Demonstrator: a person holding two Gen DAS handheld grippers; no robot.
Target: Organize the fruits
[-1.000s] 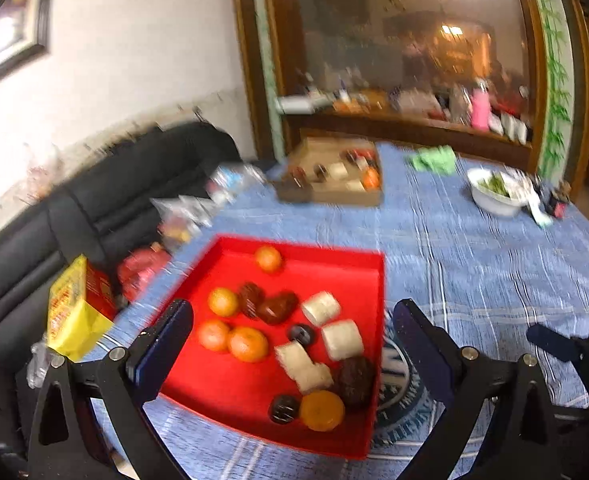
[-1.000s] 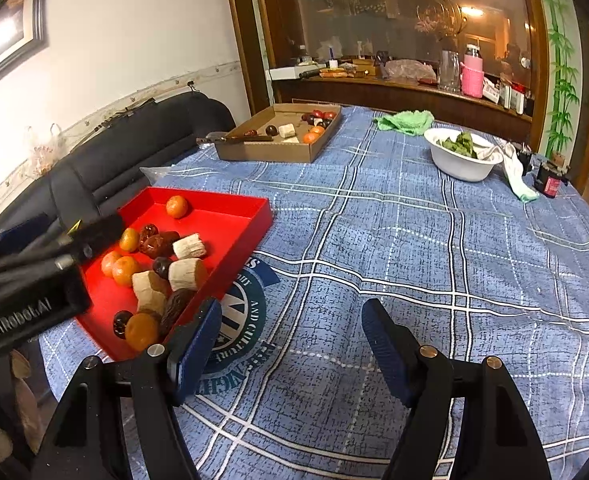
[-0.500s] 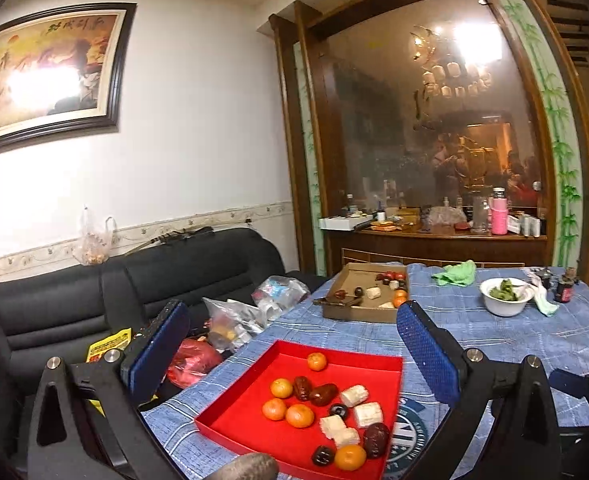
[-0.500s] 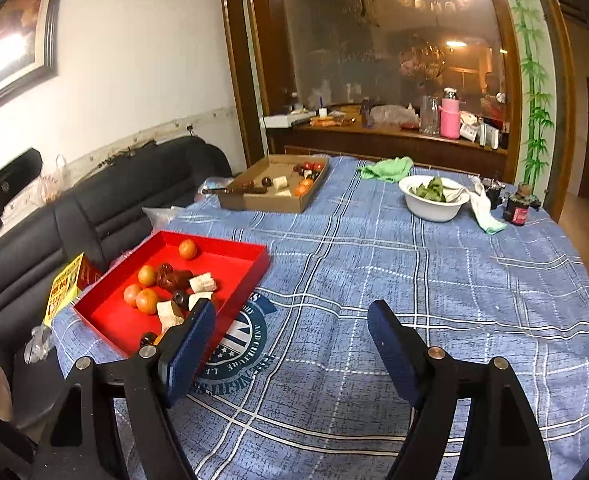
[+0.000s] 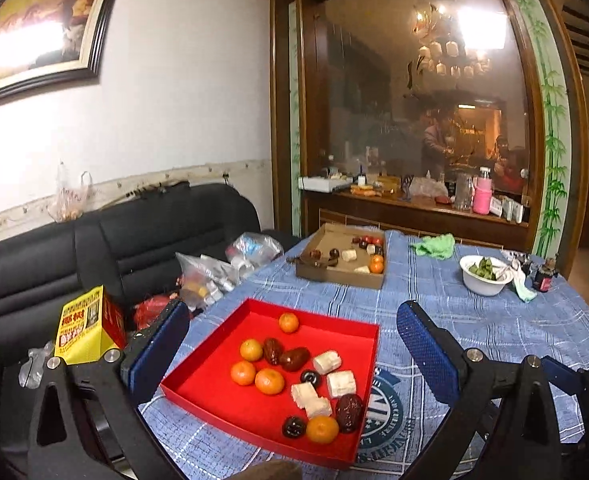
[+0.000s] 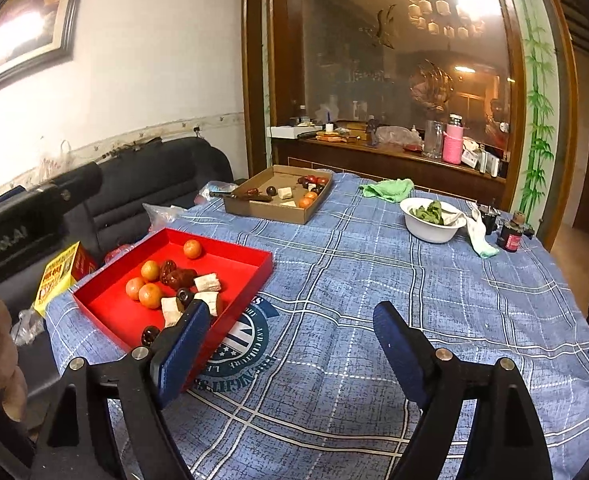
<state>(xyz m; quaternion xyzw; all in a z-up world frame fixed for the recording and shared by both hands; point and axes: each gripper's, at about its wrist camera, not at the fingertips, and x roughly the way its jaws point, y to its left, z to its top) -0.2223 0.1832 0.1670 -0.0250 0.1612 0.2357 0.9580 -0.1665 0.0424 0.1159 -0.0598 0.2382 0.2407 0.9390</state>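
**Fruit sits in two boxes, both tools empty**

Fruit lies in the red tray [image 5: 214, 396] at lower centre of the left view, on the blue-checked desk [image 6: 374, 280]. More sits in the cardboard box [image 6: 270, 210] farther back. Left tool [image 5: 290, 356] stands wide apart, empty. Right tool [image 6: 290, 344], jaws just opening, holds nothing.
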